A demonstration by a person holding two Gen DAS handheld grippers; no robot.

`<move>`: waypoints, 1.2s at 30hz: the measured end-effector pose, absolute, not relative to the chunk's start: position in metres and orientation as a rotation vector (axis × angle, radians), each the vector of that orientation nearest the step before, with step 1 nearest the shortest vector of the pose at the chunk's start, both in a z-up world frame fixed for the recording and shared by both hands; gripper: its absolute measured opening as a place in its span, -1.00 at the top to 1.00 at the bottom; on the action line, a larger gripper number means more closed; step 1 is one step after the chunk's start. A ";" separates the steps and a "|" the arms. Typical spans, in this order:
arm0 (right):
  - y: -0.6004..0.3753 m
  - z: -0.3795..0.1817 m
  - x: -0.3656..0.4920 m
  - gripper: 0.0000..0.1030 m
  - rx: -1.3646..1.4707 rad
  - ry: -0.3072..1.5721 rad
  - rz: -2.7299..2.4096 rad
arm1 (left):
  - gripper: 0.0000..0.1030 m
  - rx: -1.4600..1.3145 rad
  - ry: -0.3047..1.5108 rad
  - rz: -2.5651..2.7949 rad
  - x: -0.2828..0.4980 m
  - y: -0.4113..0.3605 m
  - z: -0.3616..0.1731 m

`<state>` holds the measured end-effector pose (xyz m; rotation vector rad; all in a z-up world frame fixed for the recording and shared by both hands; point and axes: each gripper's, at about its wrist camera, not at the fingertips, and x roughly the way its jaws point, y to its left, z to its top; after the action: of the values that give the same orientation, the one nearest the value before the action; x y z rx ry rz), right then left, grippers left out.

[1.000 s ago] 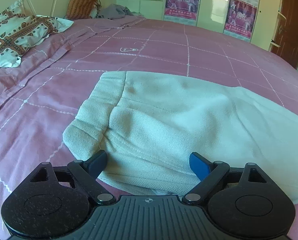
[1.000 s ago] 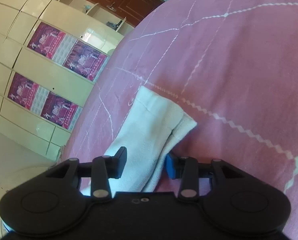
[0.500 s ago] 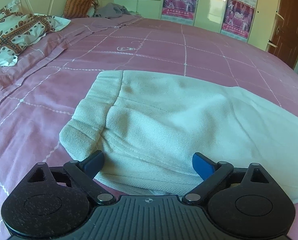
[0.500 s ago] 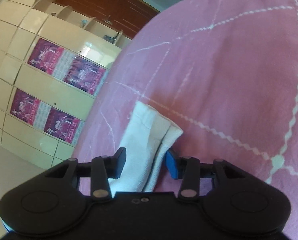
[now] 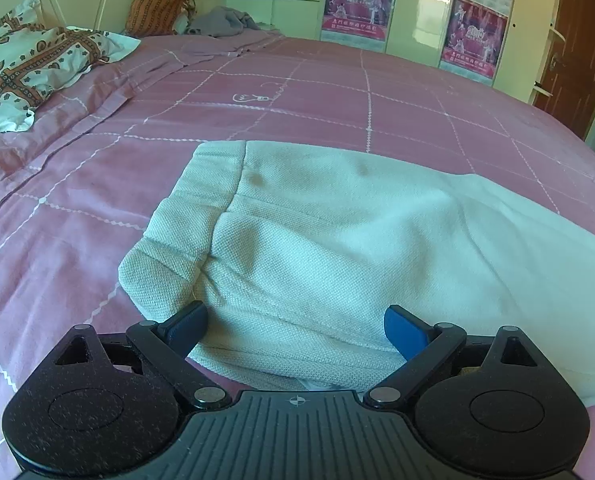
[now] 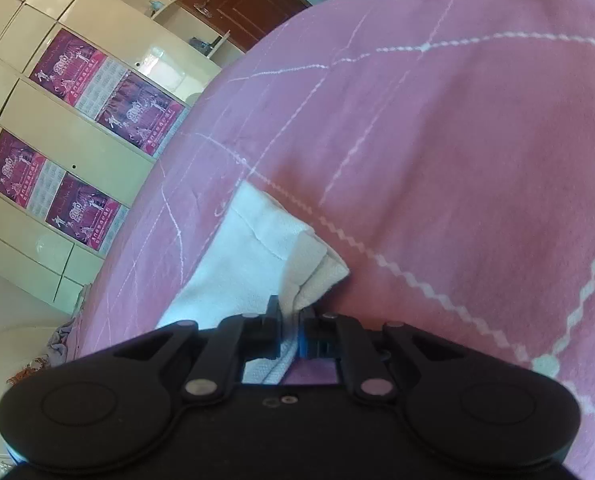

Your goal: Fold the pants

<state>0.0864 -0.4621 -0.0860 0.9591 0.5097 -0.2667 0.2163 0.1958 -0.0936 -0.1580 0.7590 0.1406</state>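
White knit pants lie on the pink bedspread, waistband to the left and legs running off to the right. My left gripper is open, its blue pads on either side of the near edge of the pants by the waistband. In the right wrist view, my right gripper is shut on the leg cuff end of the pants, the cloth pinched between the pads.
Patterned pillows and an orange cushion sit at the head of the bed on the left. A grey cloth heap lies at the far side. Cream wardrobes with pink posters and a brown door stand beyond the bed.
My right gripper has closed on the leg cuff, which it straddled open before. My left gripper stayed open and shifted only slightly at the waistband edge.
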 end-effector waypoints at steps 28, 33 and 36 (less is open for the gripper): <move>-0.378 -0.017 0.129 0.82 0.643 0.579 -0.363 | -0.83 -0.094 0.783 0.126 0.215 0.192 -0.082; -0.317 0.004 0.160 0.82 0.537 0.585 -0.239 | -0.83 -0.109 0.742 0.131 0.201 0.200 -0.066; -0.279 0.009 0.176 0.82 0.495 0.590 -0.164 | -0.83 -0.112 0.760 0.151 0.198 0.210 -0.069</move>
<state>0.1760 -0.2787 0.0091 0.4947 0.5902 -0.1644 0.1980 0.2100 -0.0693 -0.1118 0.7597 0.1513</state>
